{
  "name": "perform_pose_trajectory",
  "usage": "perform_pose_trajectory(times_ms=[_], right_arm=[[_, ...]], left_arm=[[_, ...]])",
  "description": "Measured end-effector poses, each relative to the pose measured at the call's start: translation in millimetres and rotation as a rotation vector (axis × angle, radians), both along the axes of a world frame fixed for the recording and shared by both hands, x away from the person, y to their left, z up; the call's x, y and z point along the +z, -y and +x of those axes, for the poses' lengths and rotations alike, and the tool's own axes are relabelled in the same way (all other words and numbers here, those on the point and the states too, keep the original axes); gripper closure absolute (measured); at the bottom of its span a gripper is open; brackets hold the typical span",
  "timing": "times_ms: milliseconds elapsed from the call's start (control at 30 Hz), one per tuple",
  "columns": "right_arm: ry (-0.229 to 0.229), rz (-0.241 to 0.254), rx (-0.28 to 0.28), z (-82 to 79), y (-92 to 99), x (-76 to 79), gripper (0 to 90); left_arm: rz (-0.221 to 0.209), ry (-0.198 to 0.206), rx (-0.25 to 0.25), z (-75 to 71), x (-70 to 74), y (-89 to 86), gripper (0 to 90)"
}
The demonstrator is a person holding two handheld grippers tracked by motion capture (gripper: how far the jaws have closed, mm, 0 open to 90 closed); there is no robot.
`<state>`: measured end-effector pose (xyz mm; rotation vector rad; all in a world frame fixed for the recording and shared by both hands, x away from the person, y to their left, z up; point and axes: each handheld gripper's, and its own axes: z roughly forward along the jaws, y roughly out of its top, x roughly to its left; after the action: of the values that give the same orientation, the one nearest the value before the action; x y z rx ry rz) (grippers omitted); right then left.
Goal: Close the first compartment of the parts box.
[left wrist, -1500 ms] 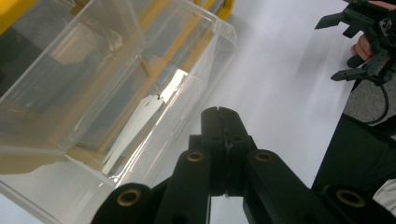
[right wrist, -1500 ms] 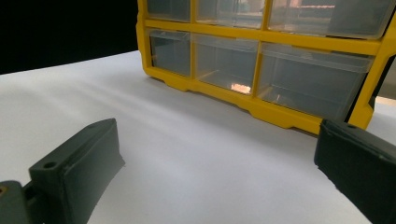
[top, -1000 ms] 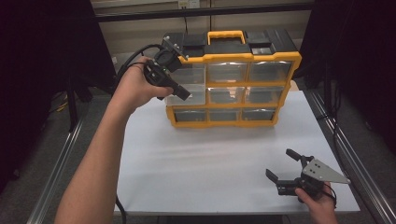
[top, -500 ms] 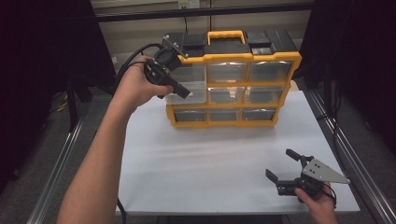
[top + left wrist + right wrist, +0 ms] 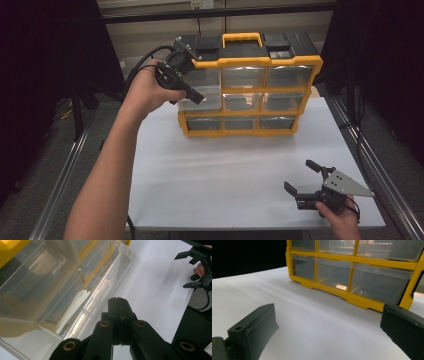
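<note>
I see the yellow organizer [image 5: 248, 85], clear drawers, upper centre of frame, upright, long axis left-right, fronts toward me. Left gripper [image 5: 197, 98] pressed together at middle-left drawer [image 5: 200, 102]; right gripper [image 5: 306, 177] spread, lower right.

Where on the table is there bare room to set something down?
The white table is bare between the yellow drawer organizer and the near edge, left of the open right gripper. It is crowded at the organizer's left end, where the shut left gripper meets a drawer.
</note>
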<state>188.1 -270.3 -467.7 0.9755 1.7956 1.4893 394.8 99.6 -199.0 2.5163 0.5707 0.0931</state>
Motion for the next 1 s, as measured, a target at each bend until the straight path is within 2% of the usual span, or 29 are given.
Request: perform_pose_trajectory(times_ms=[33, 167, 267, 567, 800, 833, 867, 1000], right_arm=[[-0.002, -0.001, -0.002, -0.2, 0.1, 0.0, 0.0], [-0.001, 0.001, -0.001, -0.1, -0.1, 0.0, 0.0], [0.000, 0.000, 0.000, -0.1, 0.0, 0.0, 0.0], [-0.002, 0.001, 0.000, 0.0, -0.2, 0.0, 0.0], [-0.002, -0.002, 0.000, 0.0, 0.2, -0.1, 0.0], [-0.002, -0.002, 0.000, 0.0, 0.2, -0.1, 0.0], [-0.003, 0.002, 0.000, 0.0, -0.3, 0.0, 0.0], [-0.002, -0.002, 0.002, 0.1, 0.0, -0.2, 0.0]], left_arm=[[-0.003, -0.006, 0.008, -0.4, -0.1, 0.3, 90.0], [0.018, 0.004, -0.018, 1.6, 0.3, 0.3, 90.0], [-0.002, 0.004, 0.005, 1.1, -1.0, 1.0, 90.0], [0.000, 0.015, 0.012, 3.3, -0.9, 1.1, 90.0], [0.028, 0.018, -0.007, 5.6, 1.4, 0.7, 90.0], [-0.014, 0.010, 0.043, 3.0, -0.8, 2.9, 90.0], [0.008, 0.025, 0.018, 4.9, -0.1, 2.1, 90.0], [0.022, 0.021, 0.010, 6.8, 0.6, 2.0, 90.0]])
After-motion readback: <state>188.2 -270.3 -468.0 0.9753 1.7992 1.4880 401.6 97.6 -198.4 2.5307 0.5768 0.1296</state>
